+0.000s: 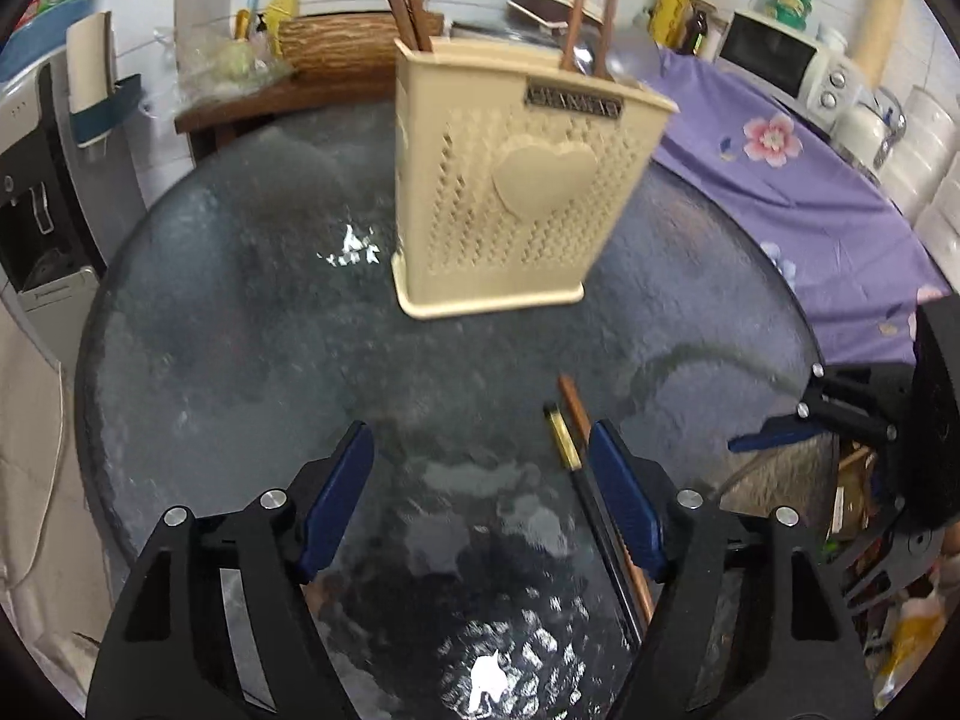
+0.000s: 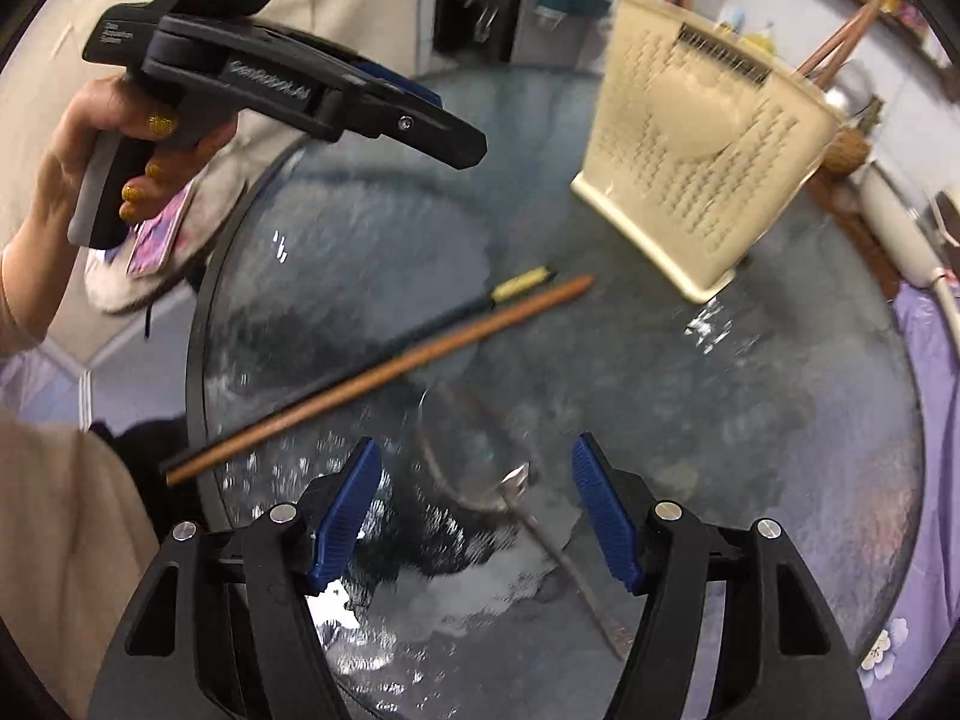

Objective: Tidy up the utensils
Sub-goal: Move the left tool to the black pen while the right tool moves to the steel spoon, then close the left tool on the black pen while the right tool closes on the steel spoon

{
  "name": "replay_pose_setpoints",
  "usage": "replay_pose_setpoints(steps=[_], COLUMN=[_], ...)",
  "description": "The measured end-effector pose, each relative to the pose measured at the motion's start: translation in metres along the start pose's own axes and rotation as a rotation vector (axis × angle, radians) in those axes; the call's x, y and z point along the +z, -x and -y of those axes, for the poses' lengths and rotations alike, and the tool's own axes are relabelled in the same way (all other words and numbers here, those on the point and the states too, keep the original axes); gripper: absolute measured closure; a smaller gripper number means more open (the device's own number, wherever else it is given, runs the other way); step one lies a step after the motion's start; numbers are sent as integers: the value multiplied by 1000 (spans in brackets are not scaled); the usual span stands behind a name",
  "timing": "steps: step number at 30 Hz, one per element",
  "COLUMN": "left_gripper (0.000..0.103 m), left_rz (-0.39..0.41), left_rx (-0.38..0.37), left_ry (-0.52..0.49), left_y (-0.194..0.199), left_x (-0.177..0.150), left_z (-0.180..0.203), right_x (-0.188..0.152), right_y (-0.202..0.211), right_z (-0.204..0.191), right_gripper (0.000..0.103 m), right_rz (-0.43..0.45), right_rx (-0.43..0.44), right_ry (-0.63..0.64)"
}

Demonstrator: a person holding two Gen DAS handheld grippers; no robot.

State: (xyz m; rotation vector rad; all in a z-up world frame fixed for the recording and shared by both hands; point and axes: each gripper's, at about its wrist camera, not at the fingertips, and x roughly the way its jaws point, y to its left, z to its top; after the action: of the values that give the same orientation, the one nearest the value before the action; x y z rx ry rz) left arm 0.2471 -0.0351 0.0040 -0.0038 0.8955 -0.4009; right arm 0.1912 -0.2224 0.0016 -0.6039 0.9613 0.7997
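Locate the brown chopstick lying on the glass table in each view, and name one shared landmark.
Left wrist: brown chopstick lower right of centre, beside the left gripper's right finger.
Right wrist: brown chopstick runs diagonally, left of centre.
Shared landmark: cream utensil holder.

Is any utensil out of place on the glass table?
Yes. Two chopsticks lie loose on the glass table: a brown chopstick and a black chopstick with a yellow end. They do not match. Others stand in the cream holder.
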Motion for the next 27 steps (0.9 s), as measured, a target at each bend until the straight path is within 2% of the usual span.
replay_pose_setpoints(steps=[5, 10, 15, 17, 21, 27], left_gripper=[35, 39, 47, 52, 54, 57], left_rz=[-62, -94, -126, -142, -156, -154], left_rx=[-5, -10, -44, -60, -84, -77], left_ry=[-37, -53, -58, -57, -47, -49], left_y=[-16, -24, -34, -39, -47, -52], left_x=[-15, -21, -22, -23, -21, -15], left_z=[8, 12, 21, 23, 27, 31], right_x=[0, 4, 8, 8, 8, 3], right_y=[-16, -24, -26, -26, -24, -21], right_z=[-4, 0, 7, 7, 13, 16], right_gripper=[46, 51, 62, 62, 63, 63], right_rz=[-46, -45, -42, -39, -33, -22], right_rx=[8, 45, 87, 83, 67, 51], right_ry=[25, -1, -44, -56, -81, -107])
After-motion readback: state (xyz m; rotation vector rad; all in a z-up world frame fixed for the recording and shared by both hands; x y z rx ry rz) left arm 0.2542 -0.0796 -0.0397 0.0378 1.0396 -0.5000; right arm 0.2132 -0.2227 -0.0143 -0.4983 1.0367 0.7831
